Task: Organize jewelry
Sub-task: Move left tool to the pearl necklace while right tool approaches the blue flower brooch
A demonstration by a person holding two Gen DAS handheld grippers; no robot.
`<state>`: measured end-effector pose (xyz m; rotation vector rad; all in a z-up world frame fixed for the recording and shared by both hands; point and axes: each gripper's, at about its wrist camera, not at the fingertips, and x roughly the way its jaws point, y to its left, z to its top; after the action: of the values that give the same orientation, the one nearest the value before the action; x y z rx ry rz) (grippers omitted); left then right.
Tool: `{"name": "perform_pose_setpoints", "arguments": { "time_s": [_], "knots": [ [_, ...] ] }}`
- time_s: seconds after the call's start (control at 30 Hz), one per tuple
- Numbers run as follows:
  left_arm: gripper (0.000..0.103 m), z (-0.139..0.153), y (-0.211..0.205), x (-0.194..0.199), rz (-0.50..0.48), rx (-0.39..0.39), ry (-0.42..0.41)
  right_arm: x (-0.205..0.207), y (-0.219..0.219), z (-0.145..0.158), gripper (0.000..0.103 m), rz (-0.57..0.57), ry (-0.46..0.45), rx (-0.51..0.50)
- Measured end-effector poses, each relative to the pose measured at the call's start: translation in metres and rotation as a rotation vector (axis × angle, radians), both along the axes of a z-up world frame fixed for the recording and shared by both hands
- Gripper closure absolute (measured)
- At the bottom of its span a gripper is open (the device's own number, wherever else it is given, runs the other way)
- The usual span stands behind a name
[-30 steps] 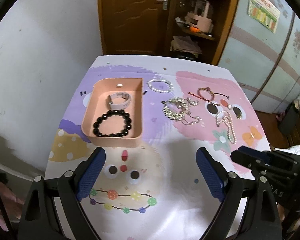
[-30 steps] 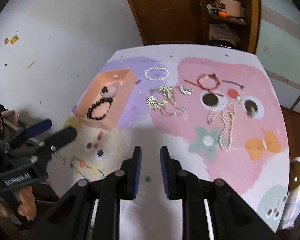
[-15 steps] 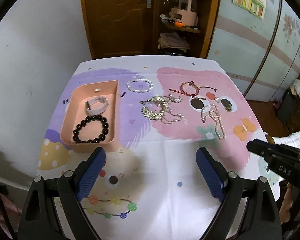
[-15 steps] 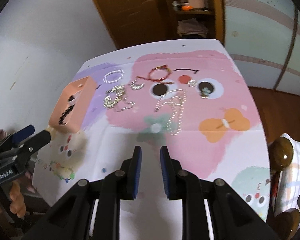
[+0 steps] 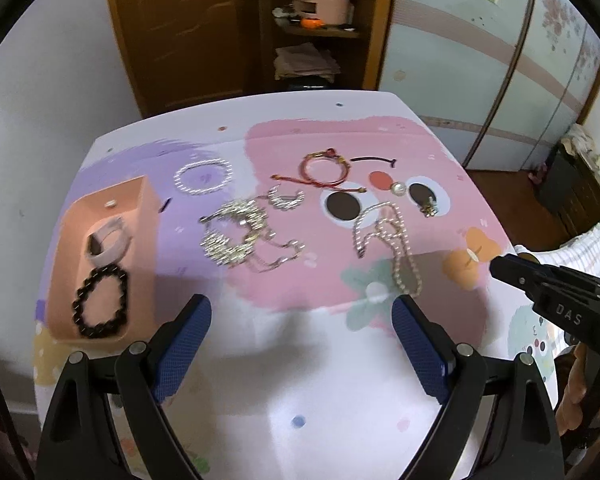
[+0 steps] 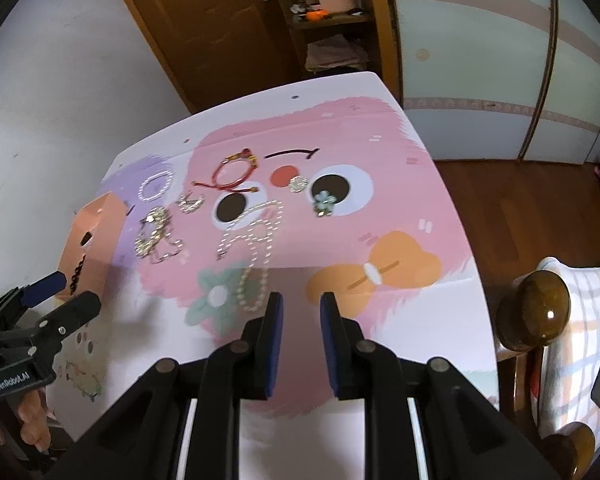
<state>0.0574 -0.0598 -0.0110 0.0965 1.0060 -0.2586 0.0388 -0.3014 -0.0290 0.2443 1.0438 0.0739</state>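
A pink tray (image 5: 148,216) at the table's left holds a black bead bracelet (image 5: 100,304) and a pale band (image 5: 110,238). Loose on the cloth lie a white bead bracelet (image 5: 203,177), a silver chain heap (image 5: 236,236), a small silver piece (image 5: 286,197), a red cord bracelet (image 5: 325,170), a pearl necklace (image 5: 392,248) and a flower brooch (image 6: 324,200). My left gripper (image 5: 302,344) is open and empty above the near table. My right gripper (image 6: 300,320) is nearly shut with a narrow gap, empty, just right of the pearl necklace (image 6: 252,256).
The table wears a pink, purple and white cartoon cloth (image 5: 340,400). A wooden door and shelf (image 5: 312,32) stand behind it. A bed with a wooden knob (image 6: 534,312) is at the right. The tray also shows in the right wrist view (image 6: 96,232).
Both grippers have swung to the right across the table. The tray has slid toward the left of both views. The right gripper's gap has widened slightly.
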Motion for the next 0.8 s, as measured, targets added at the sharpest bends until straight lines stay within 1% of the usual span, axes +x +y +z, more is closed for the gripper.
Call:
{"name": "perform_pose_setpoints", "arguments": {
  "time_s": [0.13,0.37,0.53,0.73,0.8],
  "knots": [
    [0.013,-0.008,-0.015,0.011,-0.02,-0.004,0.0,0.015,-0.008,-0.007,0.084,-0.002,0.007,-0.017],
    [0.028,-0.024,-0.031,0.029,-0.028,-0.007,0.015,0.051,-0.015,-0.025,0.084,-0.002,0.035,-0.023],
    [0.029,-0.036,-0.034,0.039,-0.019,0.002,0.036,0.078,-0.016,-0.037,0.084,0.006,0.058,-0.009],
    [0.03,-0.046,-0.033,0.046,-0.006,0.003,0.059,0.1,-0.013,-0.048,0.084,0.022,0.08,0.046],
    [0.03,-0.047,-0.032,0.048,-0.004,0.005,0.063,0.105,-0.011,-0.051,0.084,0.027,0.087,0.044]
  ]
}}
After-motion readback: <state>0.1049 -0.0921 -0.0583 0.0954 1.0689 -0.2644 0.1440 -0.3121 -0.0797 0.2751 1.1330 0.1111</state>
